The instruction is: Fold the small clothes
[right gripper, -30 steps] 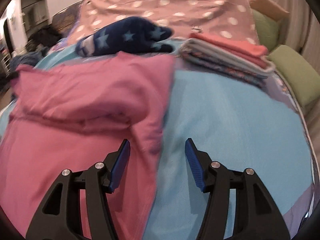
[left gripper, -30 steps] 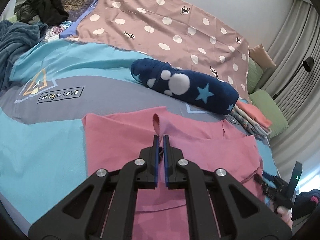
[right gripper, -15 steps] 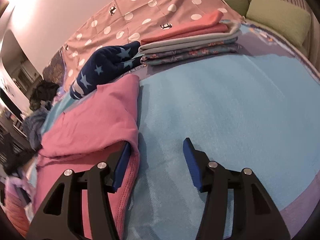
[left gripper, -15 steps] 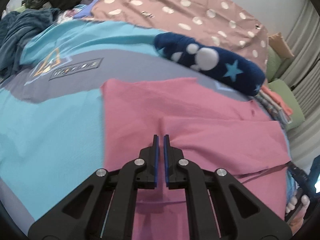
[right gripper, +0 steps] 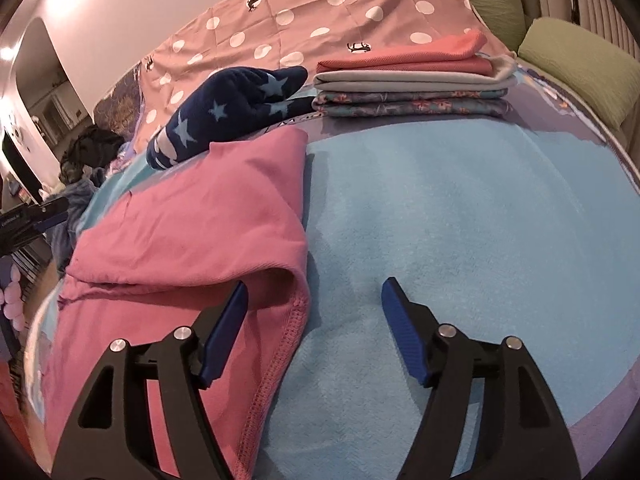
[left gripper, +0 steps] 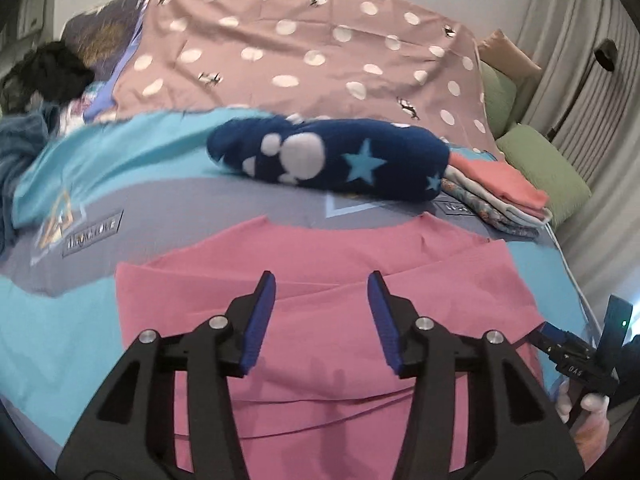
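A pink garment (left gripper: 320, 320) (right gripper: 192, 232) lies on the blue bedspread with its upper part folded over. My left gripper (left gripper: 322, 314) hovers above its middle; its jaws are opening and nothing is pinched between them. My right gripper (right gripper: 314, 328) sits over the garment's right hem edge, jaws opening; the folded edge lies between the fingers without being pressed. The right gripper's tip and the hand that holds it show at the right edge of the left wrist view.
A navy star-patterned roll (left gripper: 332, 156) (right gripper: 228, 112) lies behind the garment. A stack of folded clothes (right gripper: 412, 80) (left gripper: 496, 196) sits at the back right. Green pillows (left gripper: 544, 164), a dotted pink blanket (left gripper: 304, 52) and dark clothes (left gripper: 48, 72) lie farther back.
The left gripper let go of the pink fabric, opened and pulled back. The lifted flap now lies flat on the garment. The right gripper's jaws stand wider.
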The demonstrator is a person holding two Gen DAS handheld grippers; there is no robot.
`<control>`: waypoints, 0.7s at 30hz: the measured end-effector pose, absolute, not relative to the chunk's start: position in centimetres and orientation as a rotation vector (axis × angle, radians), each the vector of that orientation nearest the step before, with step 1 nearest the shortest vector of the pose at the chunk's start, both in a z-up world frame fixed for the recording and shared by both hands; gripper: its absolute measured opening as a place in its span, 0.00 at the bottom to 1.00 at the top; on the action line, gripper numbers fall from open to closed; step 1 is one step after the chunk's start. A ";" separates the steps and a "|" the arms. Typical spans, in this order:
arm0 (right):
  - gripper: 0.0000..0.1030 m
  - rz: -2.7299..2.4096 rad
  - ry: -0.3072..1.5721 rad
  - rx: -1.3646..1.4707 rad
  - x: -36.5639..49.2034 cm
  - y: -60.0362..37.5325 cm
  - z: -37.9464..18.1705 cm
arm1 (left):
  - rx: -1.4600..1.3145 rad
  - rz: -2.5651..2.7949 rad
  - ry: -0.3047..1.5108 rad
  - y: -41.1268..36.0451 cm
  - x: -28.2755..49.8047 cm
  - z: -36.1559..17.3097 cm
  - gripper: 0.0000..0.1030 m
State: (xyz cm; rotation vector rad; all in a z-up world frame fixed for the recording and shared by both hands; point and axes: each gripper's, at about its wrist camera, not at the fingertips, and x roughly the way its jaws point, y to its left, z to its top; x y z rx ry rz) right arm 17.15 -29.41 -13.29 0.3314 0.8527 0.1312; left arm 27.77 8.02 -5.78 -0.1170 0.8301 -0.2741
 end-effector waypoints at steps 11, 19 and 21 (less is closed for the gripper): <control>0.69 0.144 0.855 0.354 17.2 -29.6 -13.3 | -0.182 -0.194 0.951 16.2 23.2 -11.0 0.52; 0.72 0.158 0.854 0.367 17.3 -29.6 -13.4 | -0.031 -0.294 0.948 11.1 26.7 -10.9 0.04; 0.73 0.161 0.854 0.370 17.3 -29.6 -13.4 | -0.049 -0.300 0.899 11.0 27.0 -8.6 0.04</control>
